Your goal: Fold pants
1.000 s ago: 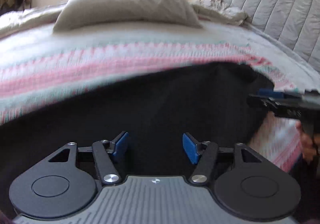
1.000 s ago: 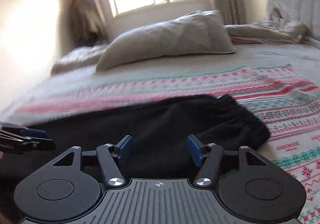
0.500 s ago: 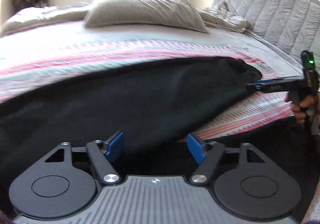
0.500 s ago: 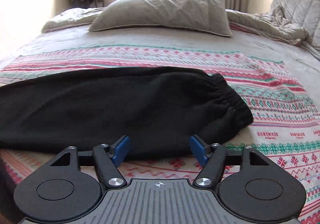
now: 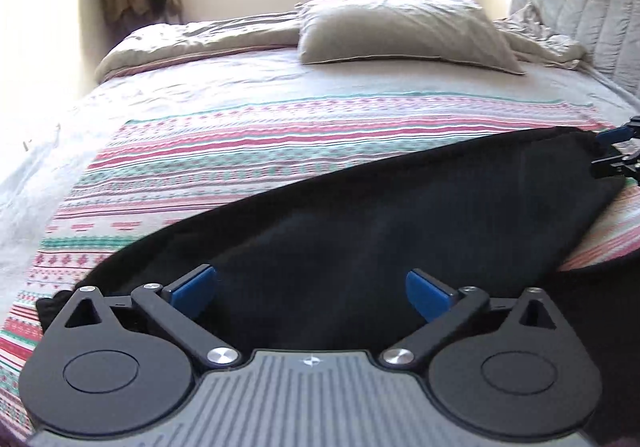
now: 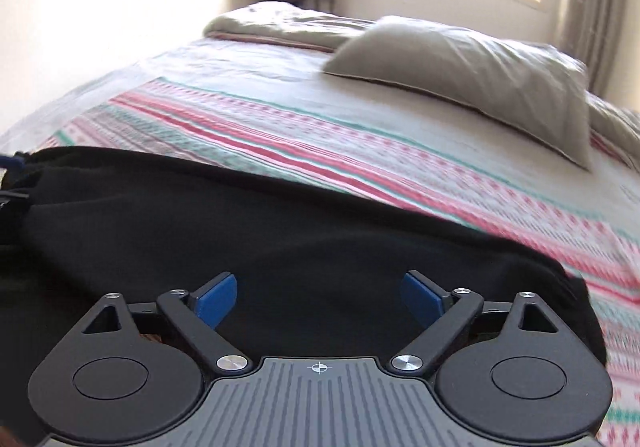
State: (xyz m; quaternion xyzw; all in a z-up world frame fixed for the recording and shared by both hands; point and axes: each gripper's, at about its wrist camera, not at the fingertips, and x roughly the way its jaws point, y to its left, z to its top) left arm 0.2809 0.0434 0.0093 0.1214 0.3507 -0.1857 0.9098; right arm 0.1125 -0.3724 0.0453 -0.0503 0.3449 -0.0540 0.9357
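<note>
Both grippers let go and backed off the pants, which lie flat in one long band.

My left gripper [image 5: 310, 293] and my right gripper [image 6: 318, 297] have both just been spreading their jaws, and now each stands wide with nothing clamped; the black pants [image 5: 400, 231] show behind the gaps, but the blue pads [image 5: 192, 291] press on no cloth. A second ago I was low over the fabric, and now I see it from farther back and higher. The pants lie on the striped blanket [image 5: 248, 143], on its near part, well short of the grey pillow [image 5: 404, 33], which sits beyond the blanket's far edge. I judge one lengthwise fold laid down; next comes a fresh grip at each end, which needs the cloth to stay smooth.
</note>
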